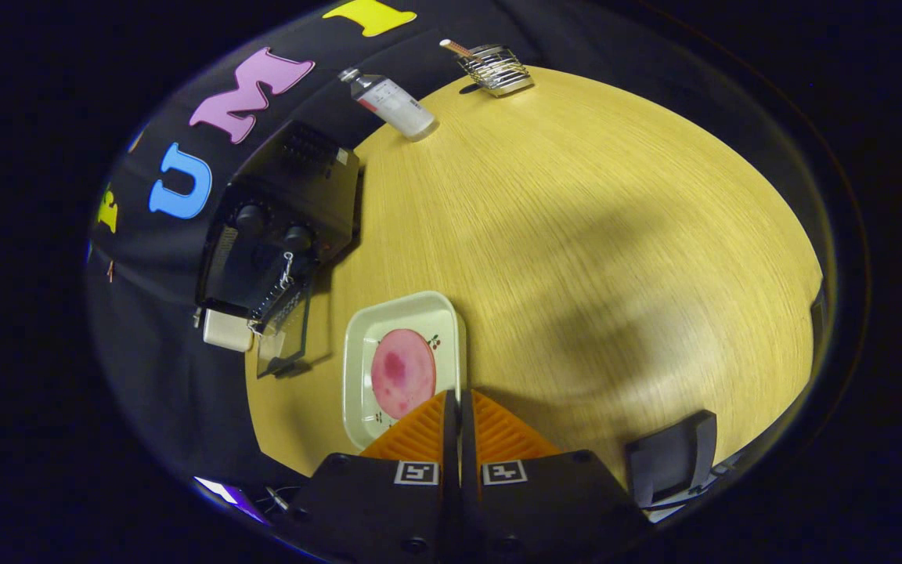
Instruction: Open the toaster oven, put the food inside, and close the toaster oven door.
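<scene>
A black toaster oven [283, 219] stands at the table's edge against the booth wall, and its glass door [288, 333] hangs open toward the table. Beside the open door lies a pale square plate [357, 348] carrying a round pink slice of food [402, 372]. My gripper [452, 403] is shut with its two fingers pressed together and nothing between them. The fingertips hover over the near edge of the plate, just short of the pink slice.
The wooden table [576, 251] stretches beyond the fingers. A white bottle [392, 103] lies on its side at the far edge, near a metal wire rack [496, 69]. A dark object [670, 458] sits close on the near side. A small white box [227, 329] sits beside the oven.
</scene>
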Available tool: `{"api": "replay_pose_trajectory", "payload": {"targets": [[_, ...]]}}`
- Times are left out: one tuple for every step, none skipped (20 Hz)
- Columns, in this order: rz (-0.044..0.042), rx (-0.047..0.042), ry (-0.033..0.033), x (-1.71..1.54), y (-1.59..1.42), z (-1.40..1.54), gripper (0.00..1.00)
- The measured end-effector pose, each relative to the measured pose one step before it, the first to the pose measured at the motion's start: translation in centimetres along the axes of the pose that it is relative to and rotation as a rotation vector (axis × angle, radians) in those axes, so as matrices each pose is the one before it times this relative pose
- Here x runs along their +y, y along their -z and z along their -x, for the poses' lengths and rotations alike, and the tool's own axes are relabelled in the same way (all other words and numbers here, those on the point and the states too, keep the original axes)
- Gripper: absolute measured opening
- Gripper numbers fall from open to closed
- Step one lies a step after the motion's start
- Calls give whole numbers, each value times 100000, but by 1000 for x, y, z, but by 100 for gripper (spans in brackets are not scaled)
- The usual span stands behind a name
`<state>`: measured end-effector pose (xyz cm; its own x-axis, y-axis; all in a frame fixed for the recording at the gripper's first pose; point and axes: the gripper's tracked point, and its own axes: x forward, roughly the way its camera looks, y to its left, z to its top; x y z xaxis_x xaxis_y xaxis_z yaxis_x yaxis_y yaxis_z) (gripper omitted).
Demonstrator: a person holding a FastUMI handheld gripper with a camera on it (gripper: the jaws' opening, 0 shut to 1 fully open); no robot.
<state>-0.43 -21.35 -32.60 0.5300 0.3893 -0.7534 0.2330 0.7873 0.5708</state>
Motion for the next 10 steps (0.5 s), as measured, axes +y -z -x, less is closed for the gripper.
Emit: {"api": "replay_pose_trajectory", "payload": {"targets": [[-1793, -723, -1074, 376, -66, 484, 6], [-2058, -836, -962, 402, -207, 364, 6], [-1922, -900, -874, 395, -58, 397, 6], [-1489, -1098, -598, 366, -224, 344, 6], [-1273, -984, -20, 227, -62, 369, 6], [-1598, -1012, -53, 269, -193, 409, 6], [-2187, -684, -101, 423, -75, 512, 6], [-1381, -739, -468, 530, -34, 83, 6], [-1128, -936, -854, 825, 144, 723, 6], [-325, -1219, -724, 924, 125, 299, 6]]}}
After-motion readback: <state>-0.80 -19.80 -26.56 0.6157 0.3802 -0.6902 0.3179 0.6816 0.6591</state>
